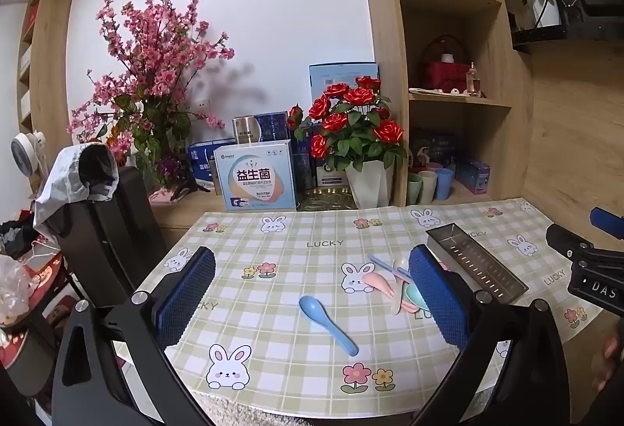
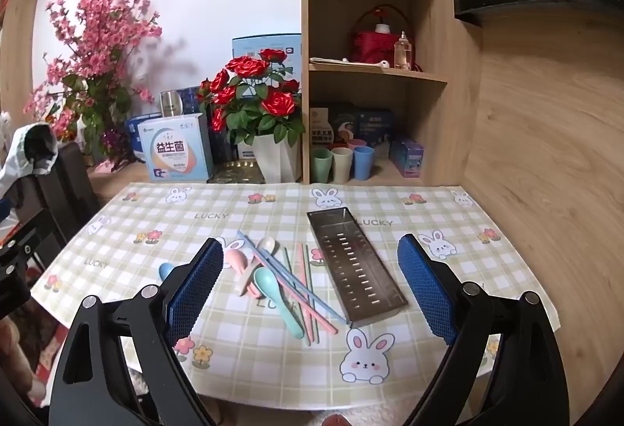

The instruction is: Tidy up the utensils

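Blue-padded, our left tongs (image 1: 312, 305) and right tongs (image 2: 310, 289) both gape wide and empty, tilted gently down over the bench (image 2: 390, 199). Between our left pads lies the blue spoon (image 1: 327, 322); beyond our right, the utensil pile (image 2: 273, 277) sits just beside the steel tray (image 2: 353, 264).
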### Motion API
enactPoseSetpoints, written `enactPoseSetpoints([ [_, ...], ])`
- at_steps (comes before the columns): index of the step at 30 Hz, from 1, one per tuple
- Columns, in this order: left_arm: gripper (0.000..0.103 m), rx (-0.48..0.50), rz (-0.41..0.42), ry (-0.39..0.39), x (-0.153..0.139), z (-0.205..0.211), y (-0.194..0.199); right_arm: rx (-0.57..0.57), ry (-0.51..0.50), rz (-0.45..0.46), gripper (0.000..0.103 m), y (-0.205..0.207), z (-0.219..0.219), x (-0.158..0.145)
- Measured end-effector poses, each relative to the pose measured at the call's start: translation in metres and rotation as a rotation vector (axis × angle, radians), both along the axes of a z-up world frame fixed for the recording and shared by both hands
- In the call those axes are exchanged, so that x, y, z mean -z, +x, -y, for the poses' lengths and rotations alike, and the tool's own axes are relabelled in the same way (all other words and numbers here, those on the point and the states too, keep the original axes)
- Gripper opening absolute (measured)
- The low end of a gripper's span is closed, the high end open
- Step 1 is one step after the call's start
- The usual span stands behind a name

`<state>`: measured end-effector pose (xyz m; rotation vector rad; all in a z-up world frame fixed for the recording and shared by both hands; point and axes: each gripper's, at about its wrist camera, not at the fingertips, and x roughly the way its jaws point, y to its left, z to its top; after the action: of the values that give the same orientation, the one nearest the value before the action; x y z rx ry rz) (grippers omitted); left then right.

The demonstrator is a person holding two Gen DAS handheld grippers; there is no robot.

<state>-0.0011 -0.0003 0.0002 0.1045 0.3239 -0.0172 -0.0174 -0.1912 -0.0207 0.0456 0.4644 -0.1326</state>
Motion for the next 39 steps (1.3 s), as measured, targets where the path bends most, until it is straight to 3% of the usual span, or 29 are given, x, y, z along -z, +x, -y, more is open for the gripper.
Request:
enactPoseSetpoints([
  [1, 0.097, 0.002, -0.029, -0.014, 0.000, -0.001, 0.003, 0.000, 0.000, -0.001, 0.088, 0.000, 0.000, 0.000],
  [13, 0.097, -0.001, -0.029, -0.022, 0.010, -0.020, -0.001, 0.001, -0.001, -0.002, 0.088, 0.001, 0.000, 0.001],
  [39, 0.097, -0.015, -0.033, -0.024, 0.008, -0.020, 0.005, 0.003, 0.002, -0.008, 0.088, 0.002, -0.001, 0.000],
])
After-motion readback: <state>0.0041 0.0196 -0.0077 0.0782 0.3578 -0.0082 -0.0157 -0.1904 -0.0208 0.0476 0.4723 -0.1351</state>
